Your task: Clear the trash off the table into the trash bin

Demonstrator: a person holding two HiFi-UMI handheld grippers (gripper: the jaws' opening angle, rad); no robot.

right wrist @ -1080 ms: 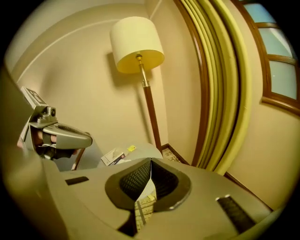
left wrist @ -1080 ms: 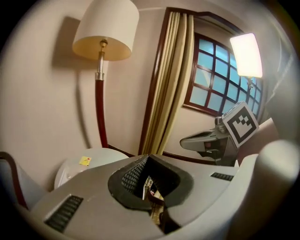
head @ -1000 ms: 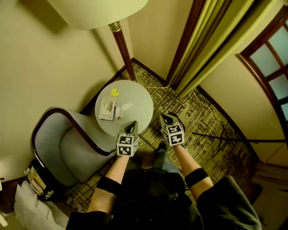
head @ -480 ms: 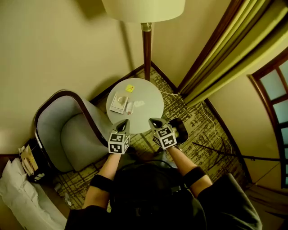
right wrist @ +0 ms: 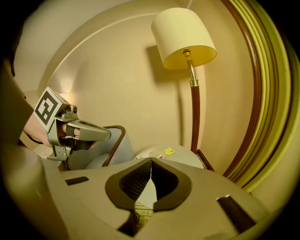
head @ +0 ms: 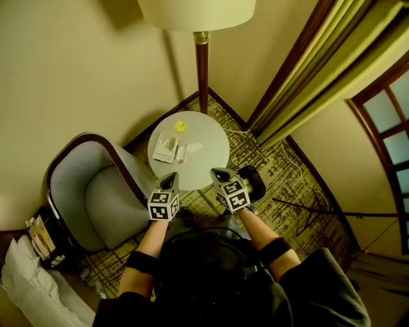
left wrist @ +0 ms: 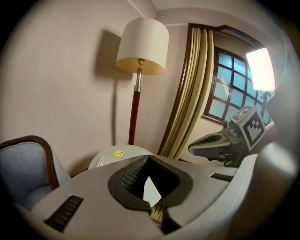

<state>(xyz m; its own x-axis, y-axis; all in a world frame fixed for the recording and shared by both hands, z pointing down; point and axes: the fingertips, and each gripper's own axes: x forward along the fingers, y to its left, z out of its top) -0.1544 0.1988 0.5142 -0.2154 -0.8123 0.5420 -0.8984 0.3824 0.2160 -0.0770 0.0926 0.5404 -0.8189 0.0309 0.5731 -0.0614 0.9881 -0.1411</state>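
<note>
A small round table [head: 208, 159] carries a yellow sticky note [head: 181, 126], a white pad [head: 166, 147], a small bottle [head: 181, 154] and a crumpled tissue [head: 194, 147]. My left gripper [head: 170, 178] hovers shut and empty at the table's near left edge. My right gripper [head: 216, 172] is shut and empty over the near right edge. A dark trash bin [head: 256, 181] stands on the floor just right of it, partly hidden. In the left gripper view, the note [left wrist: 118, 153] lies beyond the shut left gripper [left wrist: 149, 157]. The right gripper view shows that note [right wrist: 168, 151] past the shut right gripper [right wrist: 151, 161].
A grey armchair [head: 89, 191] presses against the table's left side. A floor lamp pole [head: 202, 76] rises behind the table under its shade [head: 195, 13]. Curtains [head: 300, 83] hang at the right. A cable [head: 294, 167] lies on the patterned carpet.
Both grippers have shifted left relative to the table and now sit at its near edge. The bin has come into view beside the right one. Both stay shut.
</note>
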